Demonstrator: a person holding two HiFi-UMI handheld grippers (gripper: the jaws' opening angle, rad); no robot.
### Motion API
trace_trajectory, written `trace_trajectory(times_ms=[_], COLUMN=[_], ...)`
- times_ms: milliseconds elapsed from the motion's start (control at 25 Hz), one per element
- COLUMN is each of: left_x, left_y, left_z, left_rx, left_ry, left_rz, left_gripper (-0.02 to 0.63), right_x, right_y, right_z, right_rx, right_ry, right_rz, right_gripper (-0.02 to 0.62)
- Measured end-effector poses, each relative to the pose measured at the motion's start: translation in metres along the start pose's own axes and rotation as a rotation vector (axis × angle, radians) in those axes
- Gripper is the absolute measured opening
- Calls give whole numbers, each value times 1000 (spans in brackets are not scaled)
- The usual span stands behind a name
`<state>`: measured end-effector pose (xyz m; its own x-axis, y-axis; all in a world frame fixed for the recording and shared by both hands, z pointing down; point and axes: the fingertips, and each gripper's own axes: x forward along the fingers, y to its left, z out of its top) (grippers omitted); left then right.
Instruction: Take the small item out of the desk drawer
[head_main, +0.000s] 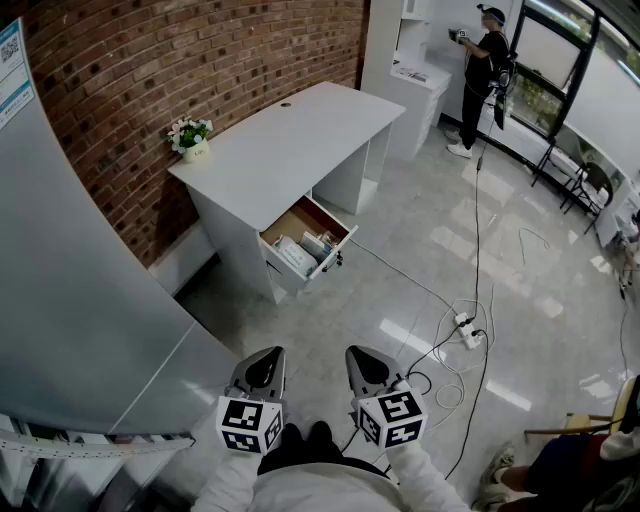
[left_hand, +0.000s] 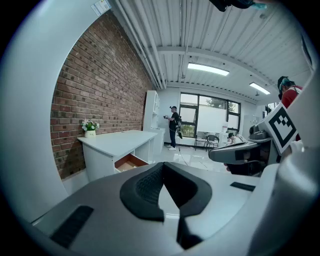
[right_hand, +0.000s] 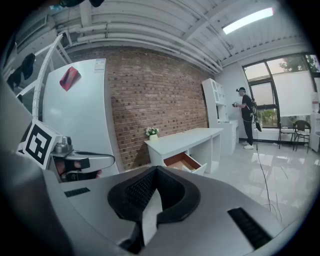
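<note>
Brick wall (head_main: 200, 60) backs a white desk (head_main: 290, 140) on a glossy pale floor. Its drawer (head_main: 335, 250) stands pulled open, brown inside, and holds pale packets (head_main: 297, 254) and papers (too small to tell the small item from the rest). A flower pot (head_main: 190, 137) sits on the desk's far left corner.

Well apart from the drawer, the left gripper (head_main: 264, 358) and right gripper (head_main: 366, 356) are held side by side, low before the person's body, noses pointing toward the desk. Each gripper view shows its jaws together with nothing between them.

A sticker (head_main: 12, 60) with a QR code sits on the grey panel at left, its print unreadable. Cables (head_main: 470, 330) trail over the floor, and another person (head_main: 488, 70) stands by the far window.
</note>
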<state>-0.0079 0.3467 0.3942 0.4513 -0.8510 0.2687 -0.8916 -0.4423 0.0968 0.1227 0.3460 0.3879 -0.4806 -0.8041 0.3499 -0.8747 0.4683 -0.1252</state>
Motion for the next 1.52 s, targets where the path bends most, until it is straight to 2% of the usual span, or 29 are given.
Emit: trace_trajectory(times_ms=[320,680,960,1520], left_x=[7,11,19,45], left_y=[-2,-7,-10,4], left_z=[5,5,4,5], left_rx=[6,3,10,8], left_ry=[-8,-6,3,35], left_rz=[9,26,27,30], left_gripper=[18,18,18,18], right_x=[1,4,5,34], right_y=[-7,-15,-27,-42], right_z=[3,1,-4,-11], right_rx=[-37,-28,-3,36], right_ry=[-13,1,17,81], right_rz=[7,43,39,56], right_gripper=[26,29,32,112])
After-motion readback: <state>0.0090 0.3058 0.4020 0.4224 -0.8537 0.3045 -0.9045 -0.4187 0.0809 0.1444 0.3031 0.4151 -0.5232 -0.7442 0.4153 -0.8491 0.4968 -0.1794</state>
